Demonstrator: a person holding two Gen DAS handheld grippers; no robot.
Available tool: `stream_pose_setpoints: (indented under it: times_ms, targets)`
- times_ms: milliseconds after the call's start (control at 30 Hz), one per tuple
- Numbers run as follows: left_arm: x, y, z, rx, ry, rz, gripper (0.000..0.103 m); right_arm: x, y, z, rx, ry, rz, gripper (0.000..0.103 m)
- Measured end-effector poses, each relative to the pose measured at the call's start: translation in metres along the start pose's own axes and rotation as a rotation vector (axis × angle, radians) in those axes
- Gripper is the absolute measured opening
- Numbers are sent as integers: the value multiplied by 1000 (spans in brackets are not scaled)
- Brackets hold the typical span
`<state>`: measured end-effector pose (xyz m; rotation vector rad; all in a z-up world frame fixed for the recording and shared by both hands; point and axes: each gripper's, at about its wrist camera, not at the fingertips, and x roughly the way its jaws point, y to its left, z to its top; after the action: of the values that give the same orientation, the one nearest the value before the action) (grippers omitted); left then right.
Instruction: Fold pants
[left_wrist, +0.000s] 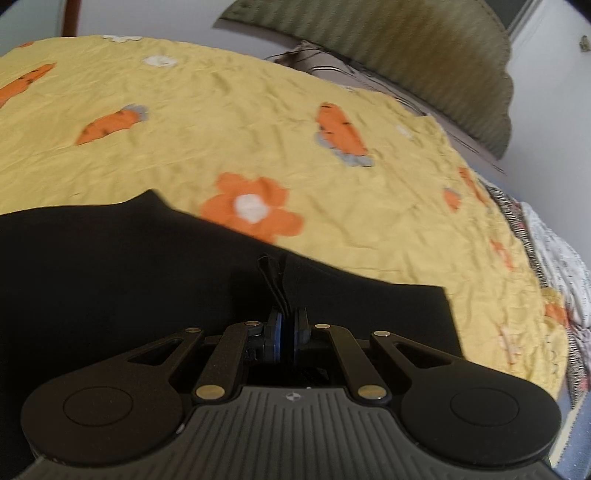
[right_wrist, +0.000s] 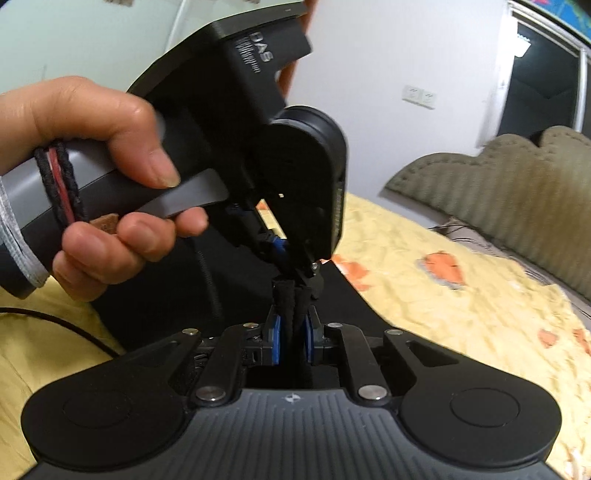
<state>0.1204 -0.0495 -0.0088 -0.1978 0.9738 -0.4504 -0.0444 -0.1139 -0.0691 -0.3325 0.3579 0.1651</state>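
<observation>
The black pants (left_wrist: 110, 266) lie on a yellow bedspread (left_wrist: 240, 122), filling the lower left of the left wrist view. My left gripper (left_wrist: 287, 319) is shut on a thin fold of the pants, with a small black loop sticking up just beyond the pads. In the right wrist view my right gripper (right_wrist: 293, 332) is shut on a bunched black edge of the pants (right_wrist: 291, 295). The left gripper (right_wrist: 295, 258), held by a hand (right_wrist: 99, 147), points down right in front of it, pinching the same bunch of cloth.
The bedspread has orange carrots and a flower (left_wrist: 255, 206) printed on it. An olive padded headboard (left_wrist: 424, 51) stands at the far side against a white wall. Patterned bedding (left_wrist: 554, 251) lies at the bed's right edge. A black cable (right_wrist: 55, 321) crosses the bed at the left.
</observation>
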Motion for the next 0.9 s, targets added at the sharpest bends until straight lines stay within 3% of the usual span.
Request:
stream_pose_setpoints:
  times_ms: [133, 200, 300, 333, 367, 467, 500, 600, 667, 733, 800, 900]
  targets:
    - [-3, 6, -6, 21, -23, 31, 6, 9, 6, 3, -18, 13, 25, 12]
    - [2, 8, -6, 24, -6, 47, 12, 13, 7, 2, -27, 24, 15, 12]
    - [4, 21, -4, -45, 66, 41, 28, 23, 14, -1, -3, 79, 23, 14]
    - [1, 27, -5, -62, 77, 27, 38, 25, 11, -3, 8, 99, 34, 16]
    - [-4, 31, -5, -71, 75, 13, 52, 24, 9, -5, 20, 109, 47, 17]
    - [-29, 46, -9, -83, 24, 34, 70, 16, 7, -6, 31, 119, 72, 26]
    - [-38, 50, -10, -79, 7, 42, 71, 13, 6, -5, 33, 121, 82, 30]
    - [-66, 67, -14, -89, -36, 57, 76, -1, 8, 1, 50, 106, 165, 31]
    - [-85, 83, -19, -103, -69, 61, 84, -9, -2, 9, 97, 71, 241, 31]
    - [-106, 100, -26, -119, -105, 95, 85, -11, -12, 12, 177, 28, 299, 31]
    - [-127, 115, -32, -113, -137, 153, 85, -2, -19, 14, 250, 23, 266, 31]
    - [-161, 131, -42, -78, -191, 277, 87, 29, -23, 11, 289, 123, 155, 31]
